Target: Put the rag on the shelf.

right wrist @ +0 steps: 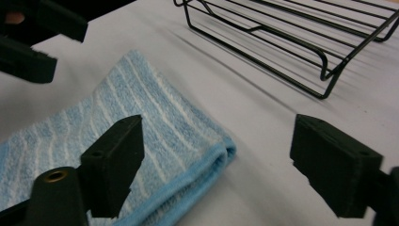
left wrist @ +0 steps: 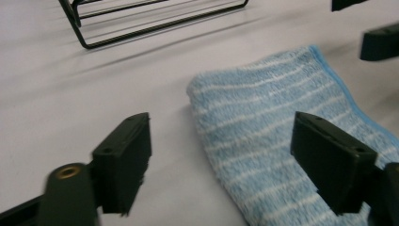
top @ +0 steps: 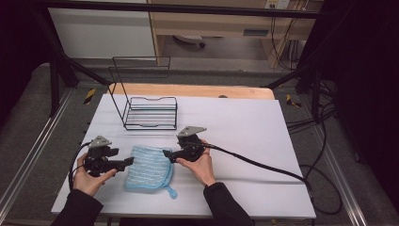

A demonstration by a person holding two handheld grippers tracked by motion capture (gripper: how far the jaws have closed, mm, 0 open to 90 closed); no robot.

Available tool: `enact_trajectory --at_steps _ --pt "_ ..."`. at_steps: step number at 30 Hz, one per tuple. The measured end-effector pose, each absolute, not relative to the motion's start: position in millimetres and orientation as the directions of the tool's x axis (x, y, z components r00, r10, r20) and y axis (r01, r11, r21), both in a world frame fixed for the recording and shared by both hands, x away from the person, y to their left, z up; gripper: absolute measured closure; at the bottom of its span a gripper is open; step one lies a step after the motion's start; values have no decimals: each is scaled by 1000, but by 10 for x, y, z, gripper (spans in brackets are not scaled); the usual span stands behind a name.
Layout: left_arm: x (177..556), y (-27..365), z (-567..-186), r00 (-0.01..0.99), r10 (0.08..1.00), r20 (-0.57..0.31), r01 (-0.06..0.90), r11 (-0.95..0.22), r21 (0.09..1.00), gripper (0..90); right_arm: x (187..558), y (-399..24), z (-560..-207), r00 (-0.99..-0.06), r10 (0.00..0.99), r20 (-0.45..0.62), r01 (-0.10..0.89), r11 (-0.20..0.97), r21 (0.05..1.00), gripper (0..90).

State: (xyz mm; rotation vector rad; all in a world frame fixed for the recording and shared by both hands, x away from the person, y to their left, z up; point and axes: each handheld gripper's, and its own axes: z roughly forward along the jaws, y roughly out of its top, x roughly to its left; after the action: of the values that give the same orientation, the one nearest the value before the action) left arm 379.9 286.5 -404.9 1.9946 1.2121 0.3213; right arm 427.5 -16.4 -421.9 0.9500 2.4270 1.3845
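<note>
A folded blue striped cloth [top: 149, 168] lies flat on the white table [top: 244, 127], near the front edge and left of the middle. The left gripper [top: 128, 162] sits just left of the cloth, jaws spread wide with nothing between them, pointing at its left edge. The right gripper [top: 165, 153] is at the cloth's far right corner, jaws also apart and empty. A black wire rack [top: 149, 112] stands farther back.
</note>
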Motion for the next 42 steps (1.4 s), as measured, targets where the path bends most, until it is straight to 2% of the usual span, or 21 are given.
enact_trajectory --at_steps 3,10,14,19,20,21,22,31,40,42 --pt "3959 2845 -4059 501 850 -164 666 -257 701 154 4257 -207 -4229 -770 621 146 449 366 815 121" --pt "4158 2712 -4091 473 879 -68 649 -295 702 236 4253 -353 -4266 -752 634 179 488 352 799 80" --pt "4267 2734 -4173 453 886 -101 676 -267 687 321 4231 -385 -4274 -750 638 174 496 369 786 65" --pt "4299 2775 -4245 459 877 -141 691 -253 677 476 4174 -386 -4264 -761 627 167 489 386 782 65" --pt "4295 2773 -4257 465 873 -147 692 -254 676 476 4174 -386 -4264 -761 627 167 489 386 782 65" --pt "4294 2768 -4278 474 868 -150 695 -263 669 531 4165 -386 -4256 -760 627 169 490 383 783 67" --pt "4294 2768 -4278 474 868 -150 695 -263 669 550 4164 -386 -4252 -760 627 171 490 380 785 68" --pt "4306 2766 -4360 487 853 -187 718 -270 642 664 4152 -368 -4260 -750 632 194 502 353 789 72" --pt "4252 2769 -4416 498 832 -243 736 -258 626 684 4189 -342 -4276 -747 624 228 516 329 791 85" --pt "4234 2742 -4409 504 832 -232 733 -270 625 718 4210 -335 -4263 -741 628 239 524 317 791 94"
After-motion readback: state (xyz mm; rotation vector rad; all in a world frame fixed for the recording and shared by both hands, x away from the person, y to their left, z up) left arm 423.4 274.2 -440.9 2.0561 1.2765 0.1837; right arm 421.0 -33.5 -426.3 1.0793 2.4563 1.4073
